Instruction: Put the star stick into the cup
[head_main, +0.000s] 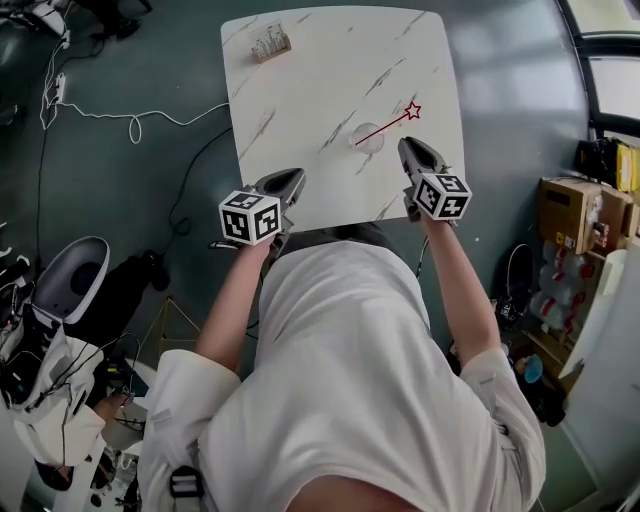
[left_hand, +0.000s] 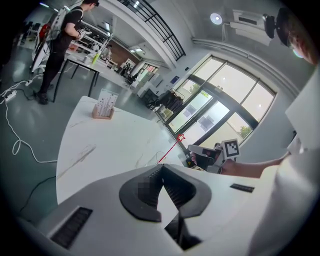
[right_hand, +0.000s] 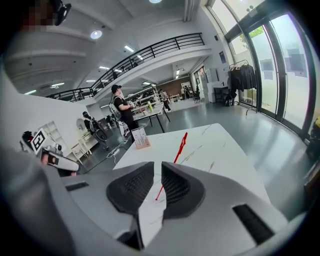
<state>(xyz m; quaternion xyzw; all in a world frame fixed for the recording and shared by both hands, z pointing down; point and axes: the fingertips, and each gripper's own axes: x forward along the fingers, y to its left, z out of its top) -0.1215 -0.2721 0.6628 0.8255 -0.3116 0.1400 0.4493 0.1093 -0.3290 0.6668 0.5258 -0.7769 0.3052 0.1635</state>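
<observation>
A clear cup (head_main: 368, 138) stands on the white marble table (head_main: 300, 90), right of its middle. The red star stick (head_main: 385, 127) leans in the cup, with its star end up to the right. My right gripper (head_main: 418, 152) hovers just in front and to the right of the cup. Its jaws stand a narrow gap apart with nothing held, and the stick (right_hand: 180, 147) shows beyond them. My left gripper (head_main: 287, 183) is at the table's front edge, left of the cup. In the left gripper view the left gripper (left_hand: 162, 167) is shut and empty, with the stick (left_hand: 170, 150) far ahead.
A small wooden rack (head_main: 270, 45) stands at the table's far left corner. White cables (head_main: 130, 120) trail over the floor to the left. Cardboard boxes (head_main: 570, 215) are stacked on the right. A person in black (right_hand: 122, 107) stands at distant tables.
</observation>
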